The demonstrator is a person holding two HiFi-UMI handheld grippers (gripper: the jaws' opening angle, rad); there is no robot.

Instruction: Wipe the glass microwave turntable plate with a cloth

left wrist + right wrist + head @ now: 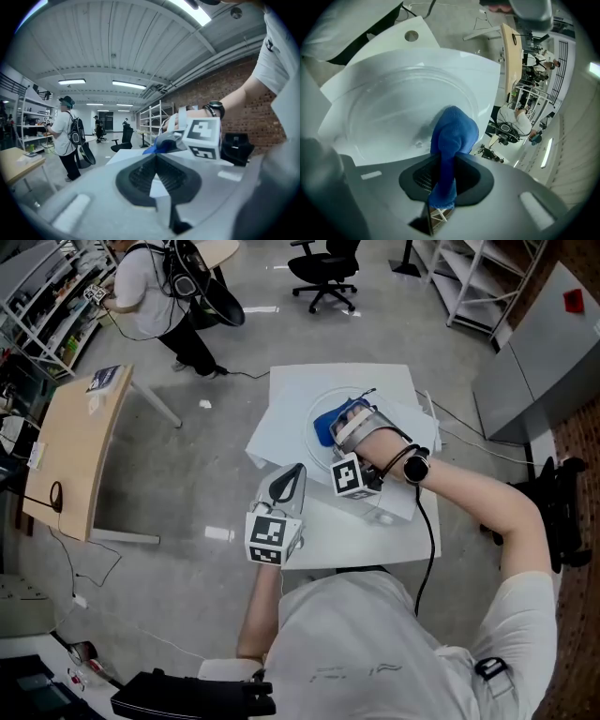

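The round glass turntable plate (330, 397) lies on a white sheet on the white table (347, 531). My right gripper (345, 420) is over the plate's left half, shut on a blue cloth (324, 430). In the right gripper view the cloth (453, 133) bulges out past the gripper (447, 157) and presses on the plate (389, 108) near its rim. My left gripper (292, 474) hovers off the plate at the table's front left, jaws together and holding nothing. From the left gripper view, that gripper (157, 159) points toward the cloth (152, 149).
The white sheet (277, 439) overhangs the table's left side. A wooden table (75, 446) stands to the left. A person with a backpack (155, 287) stands beyond it. An office chair (323, 268), shelving (478, 277) and a grey cabinet (544, 352) are further off.
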